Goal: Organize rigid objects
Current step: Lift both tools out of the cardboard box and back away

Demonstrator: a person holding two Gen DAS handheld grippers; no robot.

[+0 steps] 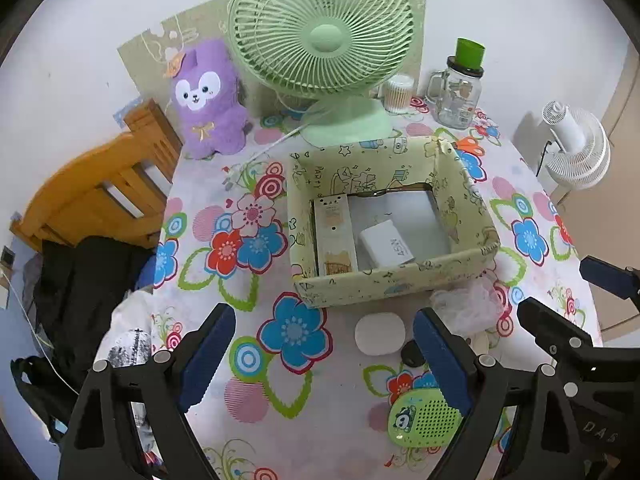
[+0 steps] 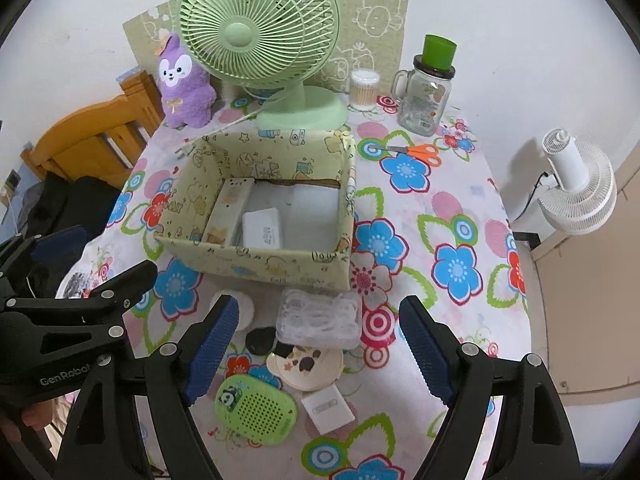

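Covering the whole table is a flowered tablecloth, and the biggest thing on it is the green desk fan at the back, with a purple plush toy to its left and a glass mug jar with a green cup on its lid to its right. Orange-handled scissors lie just in front of the jar.

Mid-table sits the open patterned storage box; inside it a long narrow carton lies along the left wall, with a white charger box just beside it.

Near the box's front wall the loose items cluster: a clear plastic case, a round cream compact touching it, a black pebble-like piece, a white round pad, a small white square box and a green perforated speaker.

The left gripper hovers above the cloth with its blue pads spread wide, holding nothing. The right gripper hangs over the loose cluster, pads likewise wide apart and empty.
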